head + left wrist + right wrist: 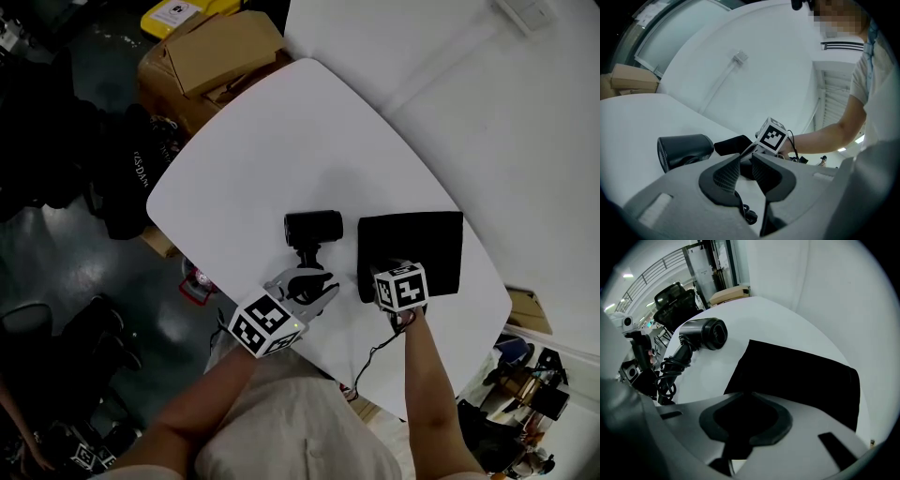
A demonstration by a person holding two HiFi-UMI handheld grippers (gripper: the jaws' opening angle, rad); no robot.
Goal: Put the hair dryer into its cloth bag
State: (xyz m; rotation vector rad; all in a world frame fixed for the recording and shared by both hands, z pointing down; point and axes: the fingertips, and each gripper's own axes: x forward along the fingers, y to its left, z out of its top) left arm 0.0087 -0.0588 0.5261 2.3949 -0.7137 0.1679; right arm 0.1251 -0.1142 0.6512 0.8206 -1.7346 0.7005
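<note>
The black hair dryer lies on the white table, barrel away from me and handle toward me. My left gripper is shut on the handle, which shows dark between its pads. The cord is coiled by the handle and trails over the table's near edge. To the dryer's right, the black cloth bag lies flat. My right gripper points steeply down at the bag's near edge. Black cloth fills the space between its pads, so it is shut on that edge. The dryer lies to the left of the bag.
Cardboard boxes and dark bags stand on the floor beyond the table's left side. A white wall runs along the far right. An office chair stands behind the table. The table's near edge is close to both grippers.
</note>
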